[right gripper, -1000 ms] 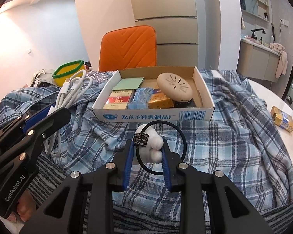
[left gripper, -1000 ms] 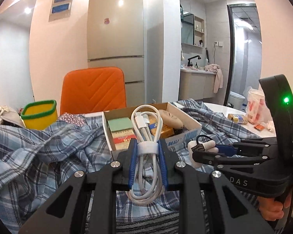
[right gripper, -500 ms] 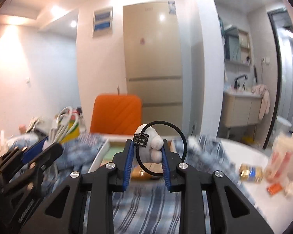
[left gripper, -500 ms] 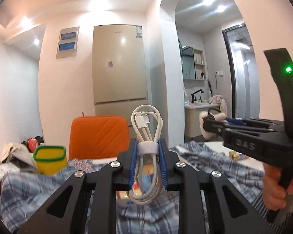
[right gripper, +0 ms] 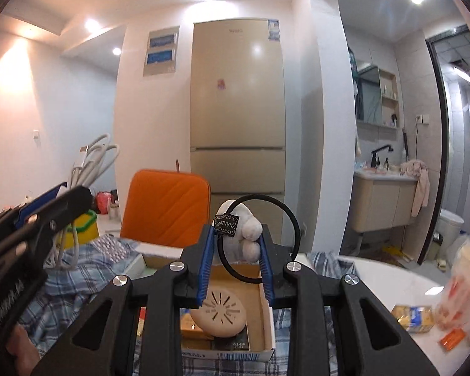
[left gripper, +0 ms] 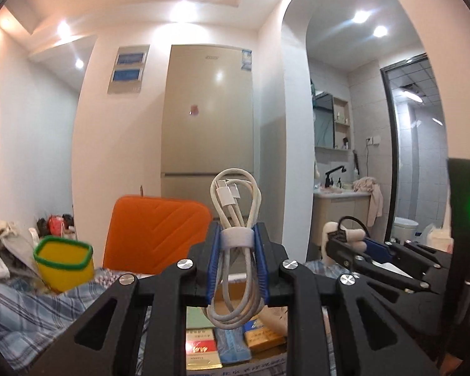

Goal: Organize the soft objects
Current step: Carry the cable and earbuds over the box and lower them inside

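My left gripper [left gripper: 237,241] is shut on a coiled white cable [left gripper: 235,206] bound by a white strap, held up in the air. In the right wrist view the same cable [right gripper: 92,159] shows at the left with the left gripper [right gripper: 62,194]. My right gripper [right gripper: 235,241] is shut on a black hair tie with a white plush charm [right gripper: 244,232], also lifted. The right gripper [left gripper: 344,241] appears at the right of the left wrist view. Below both lies an open cardboard box [right gripper: 266,310] holding a beige round disc [right gripper: 219,316] and small packets [left gripper: 200,344].
A blue plaid cloth [right gripper: 75,269] covers the table [right gripper: 388,282] under the box. A yellow bin with a green rim [left gripper: 64,263] stands at the left. An orange chair [left gripper: 156,235] and a fridge [left gripper: 206,119] are behind. Snack packets [right gripper: 413,316] lie at the right.
Both grippers have risen and tilted up from the table, each still holding its object. The box has dropped to the bottom of both views.
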Demonstrator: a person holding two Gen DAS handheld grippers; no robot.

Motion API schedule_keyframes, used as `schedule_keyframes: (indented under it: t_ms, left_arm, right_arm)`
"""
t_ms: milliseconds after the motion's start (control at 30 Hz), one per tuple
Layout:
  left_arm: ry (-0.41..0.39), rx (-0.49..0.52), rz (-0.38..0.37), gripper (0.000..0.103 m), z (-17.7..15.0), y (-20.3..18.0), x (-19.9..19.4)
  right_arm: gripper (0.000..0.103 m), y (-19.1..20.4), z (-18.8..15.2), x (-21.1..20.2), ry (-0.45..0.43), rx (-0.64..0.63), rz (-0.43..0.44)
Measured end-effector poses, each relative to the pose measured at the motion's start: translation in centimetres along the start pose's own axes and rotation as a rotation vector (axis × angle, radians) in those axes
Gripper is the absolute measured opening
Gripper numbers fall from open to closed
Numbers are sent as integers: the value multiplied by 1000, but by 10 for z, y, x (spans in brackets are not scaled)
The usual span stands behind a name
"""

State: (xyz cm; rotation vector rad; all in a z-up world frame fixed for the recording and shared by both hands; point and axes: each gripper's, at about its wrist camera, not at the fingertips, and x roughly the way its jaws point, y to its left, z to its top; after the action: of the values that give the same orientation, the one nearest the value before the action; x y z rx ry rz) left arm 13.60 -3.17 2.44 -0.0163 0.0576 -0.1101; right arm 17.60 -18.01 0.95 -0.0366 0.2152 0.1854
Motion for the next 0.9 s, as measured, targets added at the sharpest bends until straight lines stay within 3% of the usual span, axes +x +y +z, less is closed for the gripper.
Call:
schedule_keyframes:
  t_ms: [133, 200, 333, 500, 700, 900]
  left_arm:
    - [61, 11, 18, 20, -16, 9, 17]
    - [111, -28, -16, 20, -16, 17, 27]
    - [223, -66, 37, 20, -16, 29, 48]
    - [345, -102, 38, 20, -25, 36, 68]
    - [427, -104, 47, 20, -39, 35, 75]
    - [541, -145, 35, 20, -58, 40, 92]
  right_arm:
    - [29, 3, -17, 18, 37, -35, -5]
    - [29, 6, -23, 28, 64, -42, -5]
    - [29, 13, -33, 45, 138, -64, 18]
    - [29, 14, -26, 68, 237, -48, 84]
    - [29, 13, -14, 96, 315, -12, 133]
    - [29, 18, -5, 116, 341, 4, 148]
